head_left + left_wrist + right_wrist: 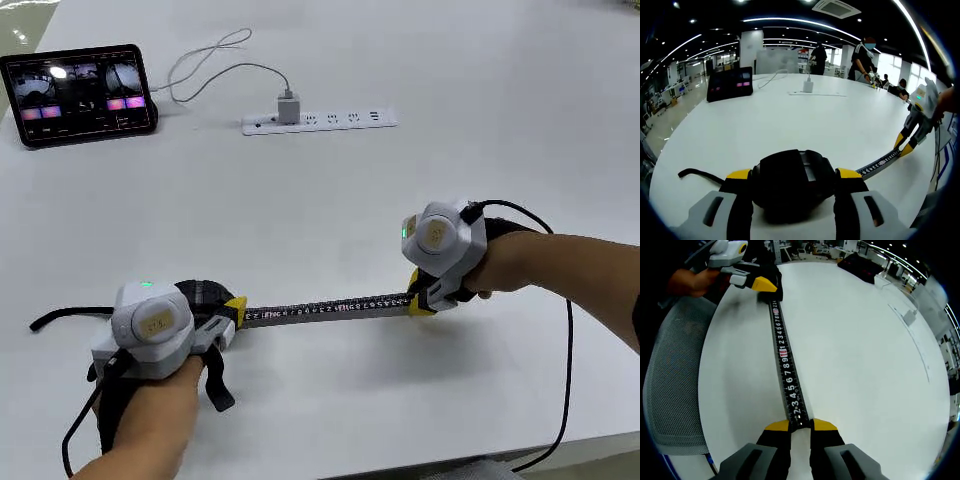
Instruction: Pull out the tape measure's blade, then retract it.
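The black tape measure case [792, 180] lies on the white table, and my left gripper [794, 175] is shut on it; in the head view the case [203, 297] peeks out beyond that gripper [222, 320]. Its dark numbered blade [325, 308] runs out flat along the table to the right. My right gripper [796, 425] is shut on the blade's end; the blade [784, 357] stretches away toward the left gripper [757, 280]. In the head view the right gripper [420, 298] sits at the blade tip. A black wrist strap [216, 380] trails from the case.
A tablet [78, 94] stands at the table's far left. A white power strip [320, 120] with a plugged charger [288, 106] and white cable lies behind the work. People stand far off beyond the table [860, 55]. A grey mesh chair [675, 390] is by the near edge.
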A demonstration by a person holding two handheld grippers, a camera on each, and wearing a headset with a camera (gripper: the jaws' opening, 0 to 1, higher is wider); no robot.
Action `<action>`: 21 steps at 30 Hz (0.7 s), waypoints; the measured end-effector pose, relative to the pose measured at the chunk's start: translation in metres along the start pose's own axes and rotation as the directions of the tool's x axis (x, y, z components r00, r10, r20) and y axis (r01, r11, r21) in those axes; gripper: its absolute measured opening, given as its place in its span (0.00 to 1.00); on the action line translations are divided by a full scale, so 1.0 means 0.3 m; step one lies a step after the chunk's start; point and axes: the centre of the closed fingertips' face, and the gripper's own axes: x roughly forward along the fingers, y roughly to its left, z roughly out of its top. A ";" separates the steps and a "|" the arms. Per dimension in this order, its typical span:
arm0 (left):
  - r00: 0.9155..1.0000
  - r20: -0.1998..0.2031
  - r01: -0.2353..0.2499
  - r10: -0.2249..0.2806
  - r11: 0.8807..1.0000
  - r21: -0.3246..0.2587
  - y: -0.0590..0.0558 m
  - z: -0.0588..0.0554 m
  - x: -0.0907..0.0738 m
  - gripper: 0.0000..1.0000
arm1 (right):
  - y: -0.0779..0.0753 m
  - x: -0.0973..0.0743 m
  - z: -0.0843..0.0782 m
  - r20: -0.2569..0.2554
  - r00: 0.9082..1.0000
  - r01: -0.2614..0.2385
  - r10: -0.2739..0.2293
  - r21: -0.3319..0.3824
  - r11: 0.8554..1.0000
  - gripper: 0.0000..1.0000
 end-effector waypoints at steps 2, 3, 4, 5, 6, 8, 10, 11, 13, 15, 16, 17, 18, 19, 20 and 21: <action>1.000 0.001 -0.001 0.001 1.000 0.003 0.000 -0.001 0.001 0.61 | 0.002 0.000 0.000 0.002 1.000 -0.010 0.010 -0.010 1.000 0.09; 1.000 0.003 -0.002 0.002 1.000 0.003 0.000 -0.001 0.001 0.61 | 0.002 0.001 0.000 -0.003 1.000 -0.009 0.009 -0.019 1.000 0.09; 1.000 0.004 -0.003 0.003 1.000 0.004 0.000 -0.001 0.001 0.60 | 0.003 0.002 0.001 -0.008 1.000 -0.008 0.008 -0.024 1.000 0.09; 1.000 0.004 -0.004 0.004 1.000 0.005 0.000 0.000 0.000 0.60 | 0.002 0.002 0.002 -0.013 1.000 -0.006 0.006 -0.019 1.000 0.08; 1.000 -0.001 -0.004 0.004 1.000 0.020 0.000 -0.002 -0.001 0.60 | 0.003 0.002 0.003 -0.012 1.000 -0.006 0.006 -0.011 1.000 0.08; 1.000 -0.004 -0.004 0.004 1.000 0.008 0.000 -0.001 -0.001 0.60 | 0.004 0.002 0.005 -0.014 1.000 -0.002 0.001 -0.013 1.000 0.09; 1.000 -0.008 0.000 0.000 1.000 0.004 0.003 -0.001 0.001 0.60 | 0.003 0.000 0.004 -0.014 1.000 -0.002 0.002 -0.004 1.000 0.09; 1.000 -0.010 0.000 0.000 1.000 0.004 0.001 -0.001 0.000 0.60 | 0.002 0.000 0.005 -0.014 1.000 -0.002 0.002 -0.001 1.000 0.09; 1.000 -0.013 0.000 0.000 1.000 0.002 0.000 -0.001 0.000 0.60 | 0.001 0.000 0.006 -0.013 1.000 -0.002 0.002 0.000 1.000 0.09; 1.000 -0.013 0.000 0.000 1.000 0.001 0.000 -0.002 0.000 0.60 | 0.002 0.000 0.007 -0.013 1.000 0.003 -0.002 0.009 1.000 0.09; 1.000 -0.013 0.000 0.000 1.000 0.001 0.000 -0.002 0.000 0.60 | 0.001 0.000 0.007 -0.013 1.000 0.006 -0.006 0.016 1.000 0.09; 1.000 -0.013 0.000 0.000 1.000 0.001 -0.001 -0.002 0.000 0.60 | 0.002 0.000 0.009 -0.015 1.000 0.019 -0.018 0.060 0.998 0.10; 1.000 -0.012 0.000 0.000 1.000 0.001 -0.001 -0.002 0.001 0.60 | 0.001 0.000 0.011 -0.017 1.000 0.015 -0.014 0.045 0.999 0.10; 1.000 -0.011 0.001 -0.001 1.000 0.001 0.000 -0.001 0.001 0.60 | 0.000 0.000 0.012 -0.018 1.000 0.013 -0.012 0.052 0.999 0.10; 1.000 -0.011 0.002 -0.002 1.000 0.001 0.000 -0.001 0.002 0.60 | -0.001 0.001 0.014 -0.023 1.000 0.008 -0.007 0.047 0.999 0.10; 1.000 -0.010 0.002 -0.002 1.000 0.003 0.000 -0.002 0.002 0.60 | 0.000 0.000 0.012 -0.036 0.999 0.004 -0.003 0.022 1.000 0.10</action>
